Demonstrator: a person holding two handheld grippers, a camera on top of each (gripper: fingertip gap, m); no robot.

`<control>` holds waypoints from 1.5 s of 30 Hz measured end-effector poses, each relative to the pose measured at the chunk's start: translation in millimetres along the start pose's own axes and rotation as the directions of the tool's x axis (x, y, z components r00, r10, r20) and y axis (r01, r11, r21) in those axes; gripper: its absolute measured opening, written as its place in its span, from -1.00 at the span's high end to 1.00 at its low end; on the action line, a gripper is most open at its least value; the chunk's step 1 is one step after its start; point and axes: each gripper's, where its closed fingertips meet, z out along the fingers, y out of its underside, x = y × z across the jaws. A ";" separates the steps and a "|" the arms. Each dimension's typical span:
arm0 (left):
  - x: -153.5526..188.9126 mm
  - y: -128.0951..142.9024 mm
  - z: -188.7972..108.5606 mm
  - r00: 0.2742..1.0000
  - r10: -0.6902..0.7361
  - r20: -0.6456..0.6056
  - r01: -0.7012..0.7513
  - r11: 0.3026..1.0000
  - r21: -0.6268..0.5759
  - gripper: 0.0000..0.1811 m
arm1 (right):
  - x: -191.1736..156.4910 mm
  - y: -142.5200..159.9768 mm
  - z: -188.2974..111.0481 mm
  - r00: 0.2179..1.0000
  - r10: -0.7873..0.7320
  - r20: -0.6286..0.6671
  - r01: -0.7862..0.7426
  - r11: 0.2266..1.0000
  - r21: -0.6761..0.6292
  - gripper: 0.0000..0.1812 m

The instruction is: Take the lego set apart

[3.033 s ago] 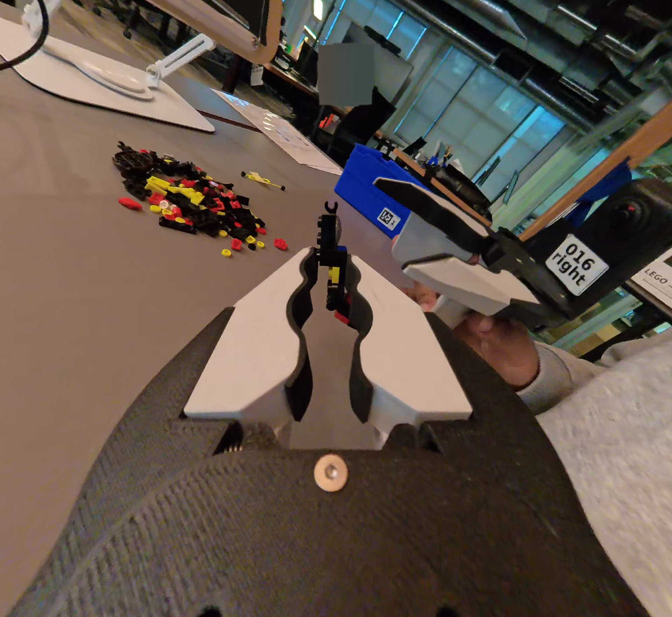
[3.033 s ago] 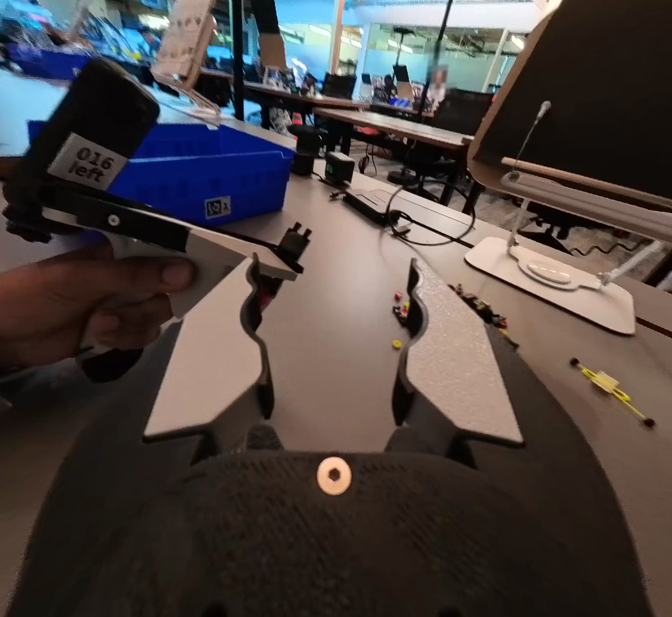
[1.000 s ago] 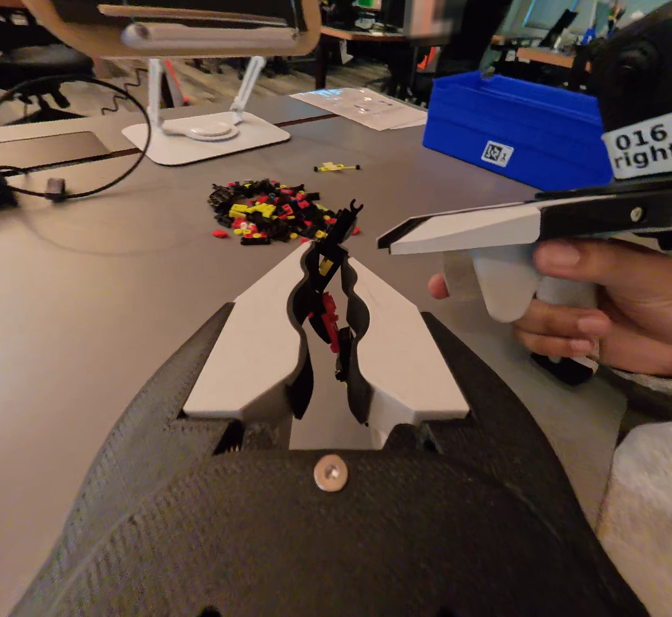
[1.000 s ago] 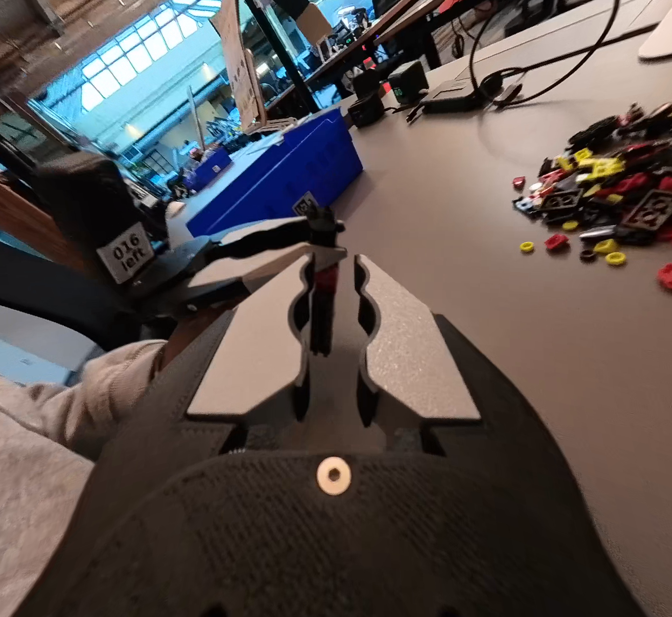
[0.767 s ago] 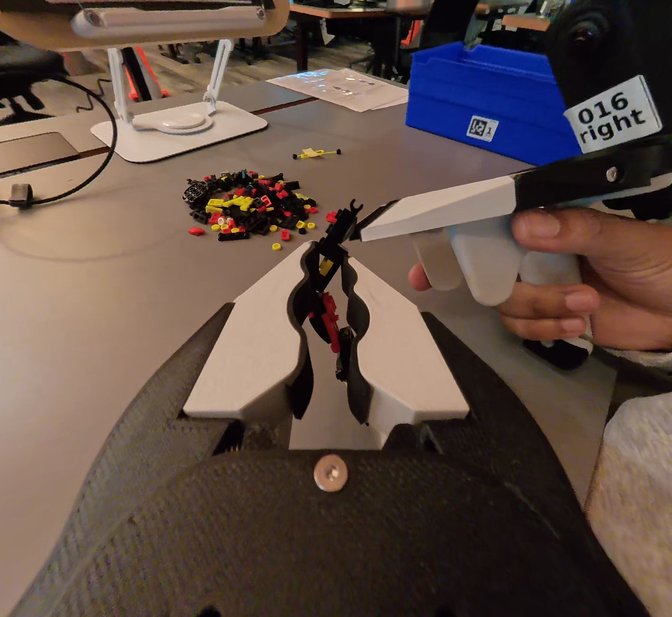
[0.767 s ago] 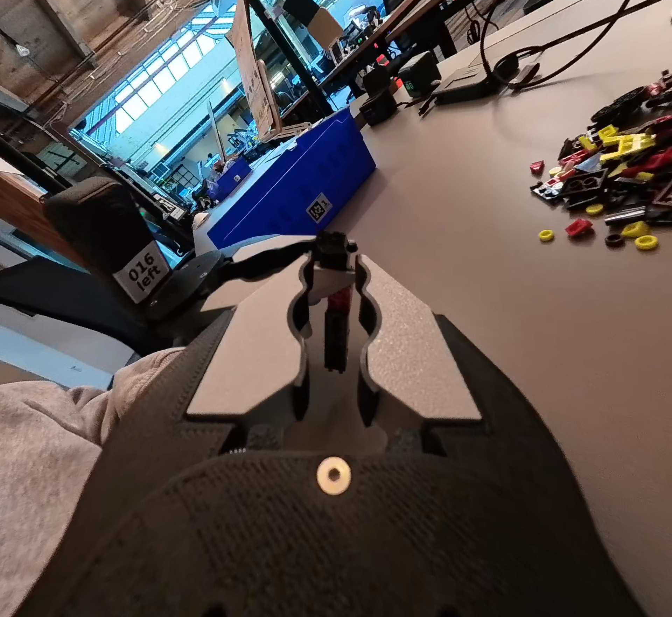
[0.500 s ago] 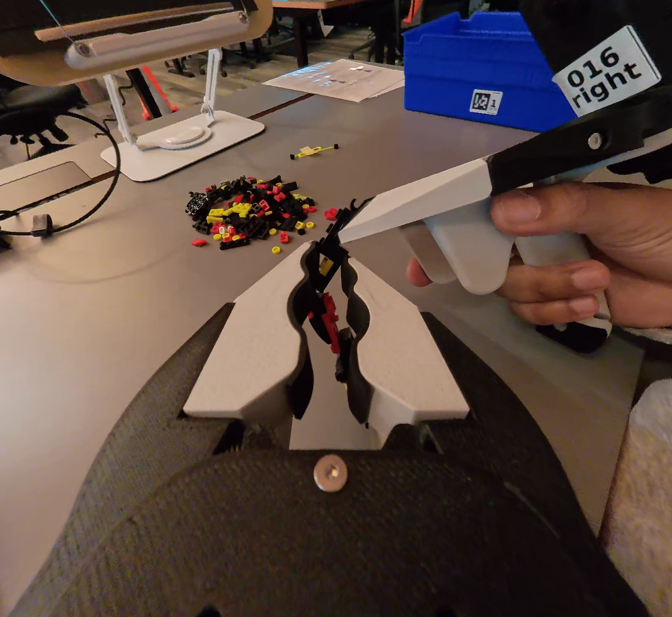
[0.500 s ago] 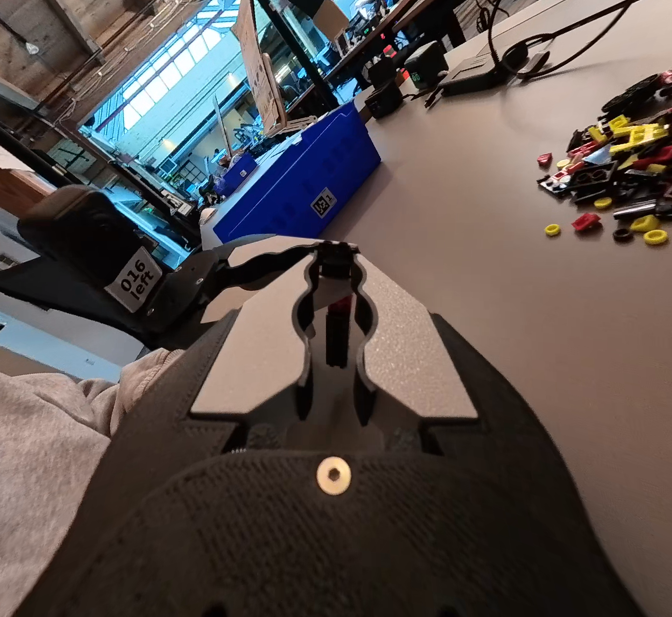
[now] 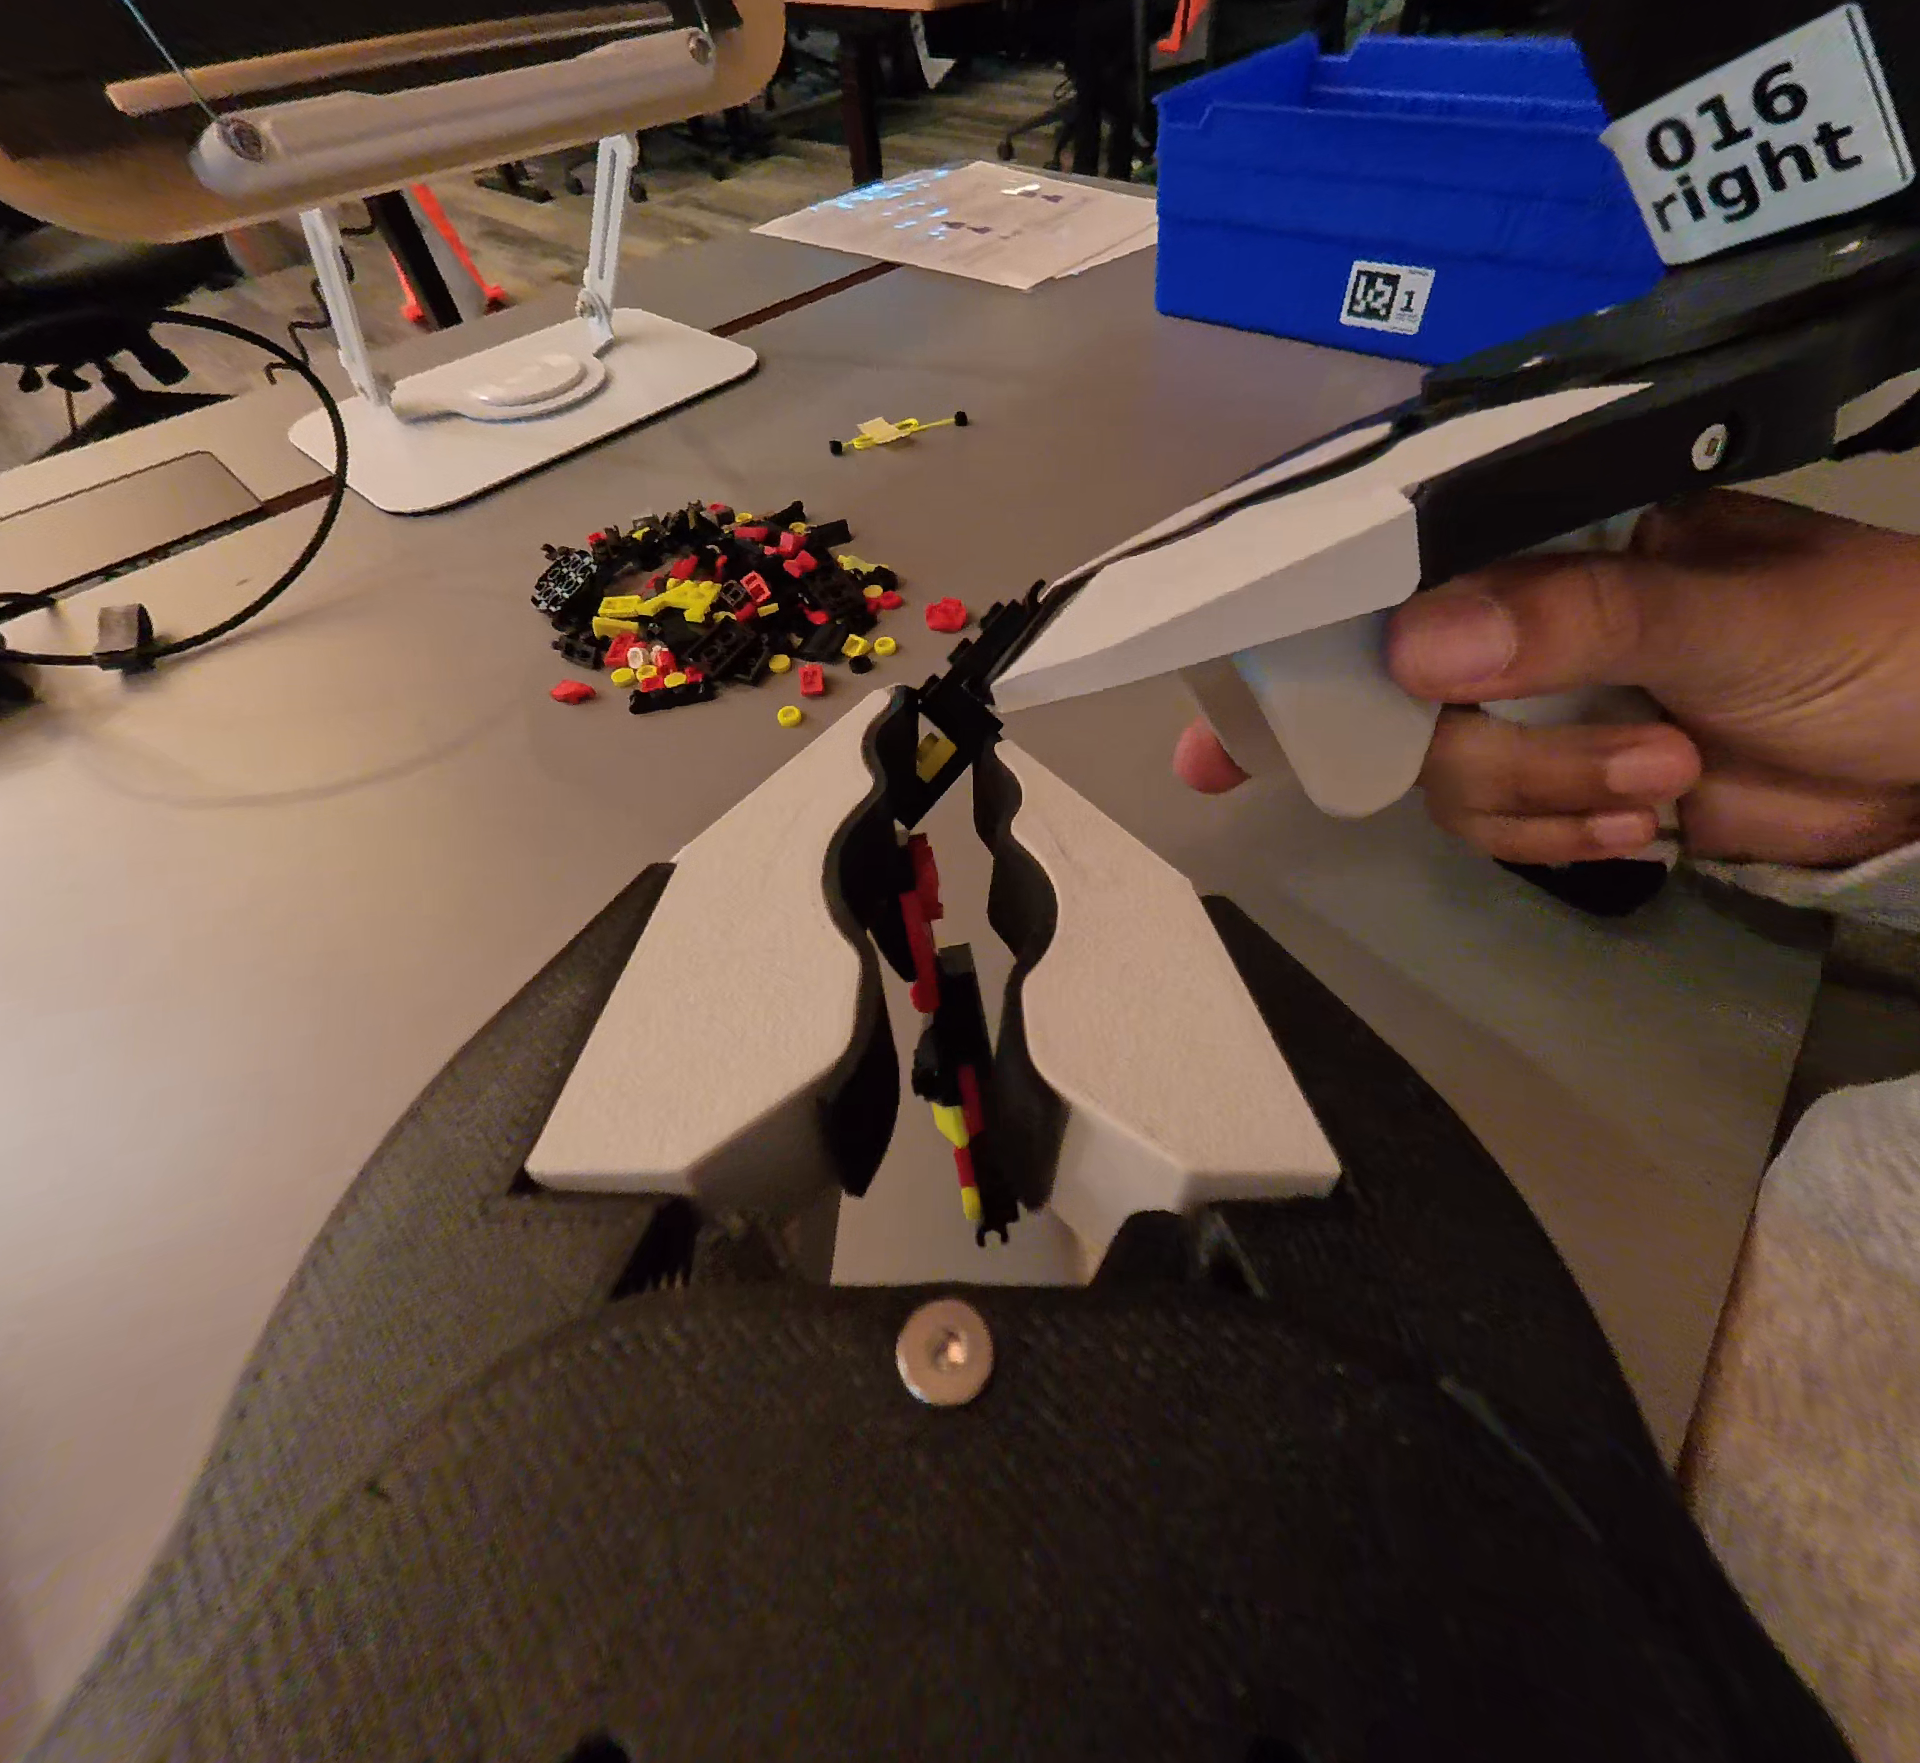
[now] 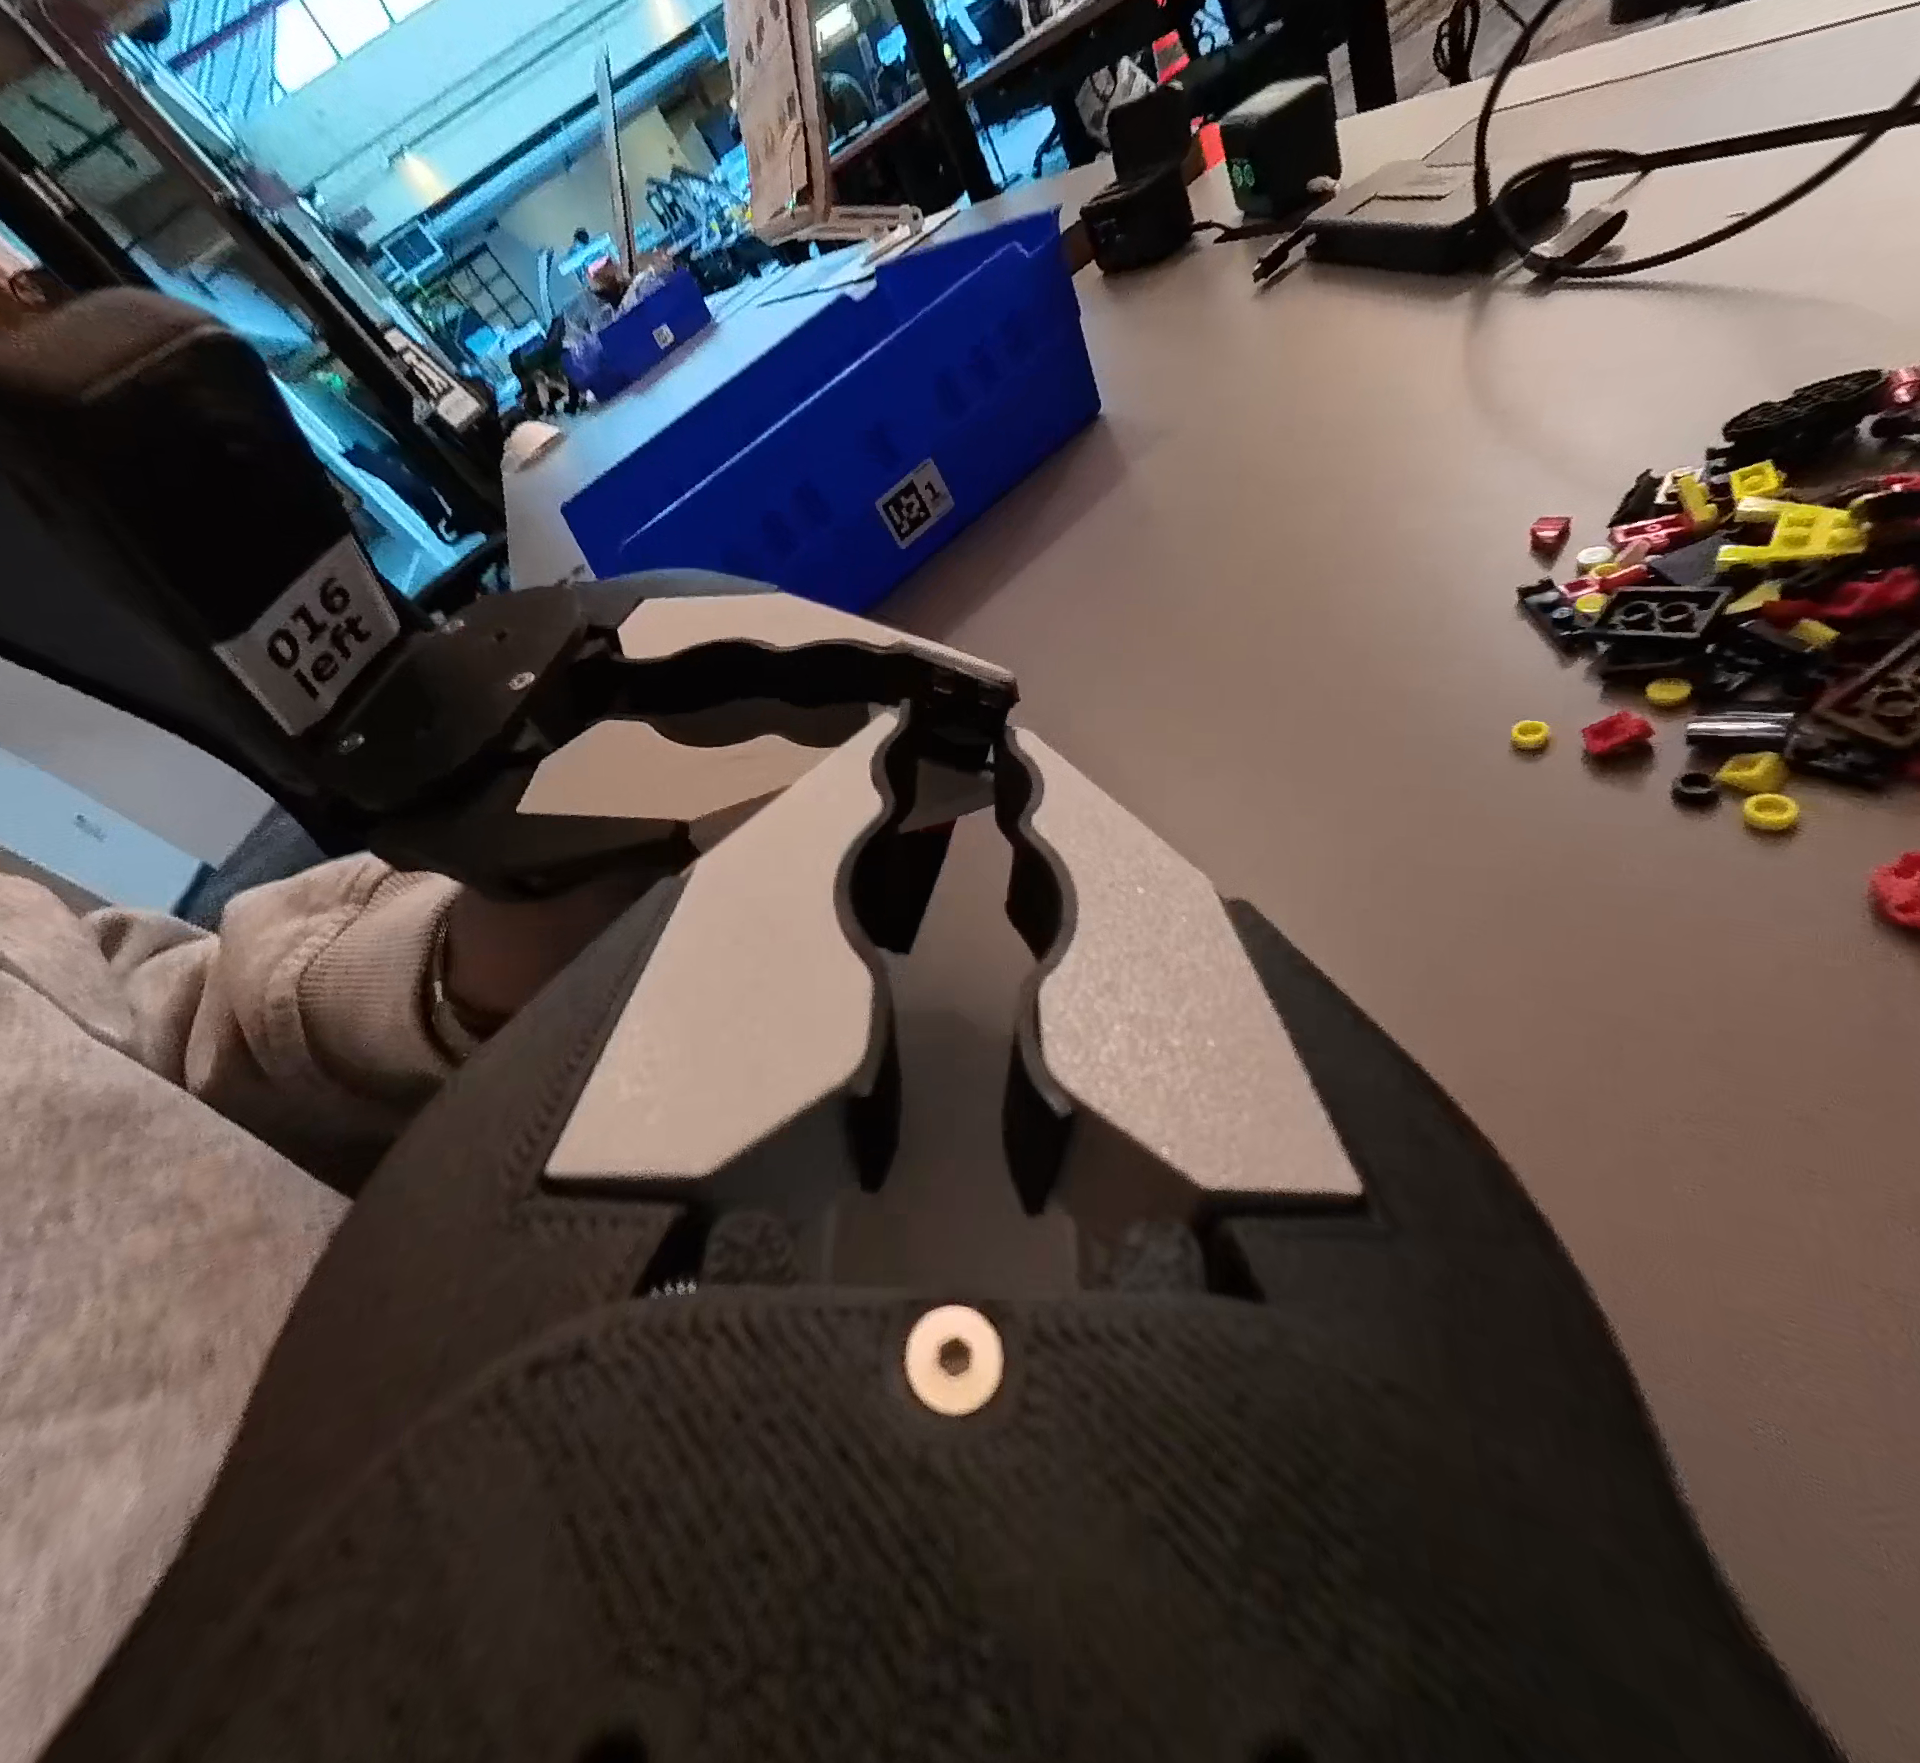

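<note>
We are clamping lego strip (image 9: 940,934) in left tongs (image 9: 935,757); right tongs (image 10: 951,726) pinching top black piece (image 9: 987,648); next, snapping it off.

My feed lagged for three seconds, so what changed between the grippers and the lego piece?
The right gripper swung in from beside the left gripper, closing from wide open onto the black tip of the lego assembly. The left gripper stayed clamped on it; the loose brick pile and blue bin are unchanged.
</note>
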 end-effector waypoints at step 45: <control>23.7 8.6 -0.7 0.857 -0.402 -0.322 0.375 0.916 -0.144 0.59 | 28.0 35.0 -12.1 0.523 -0.843 -0.124 0.768 0.529 -0.361 0.85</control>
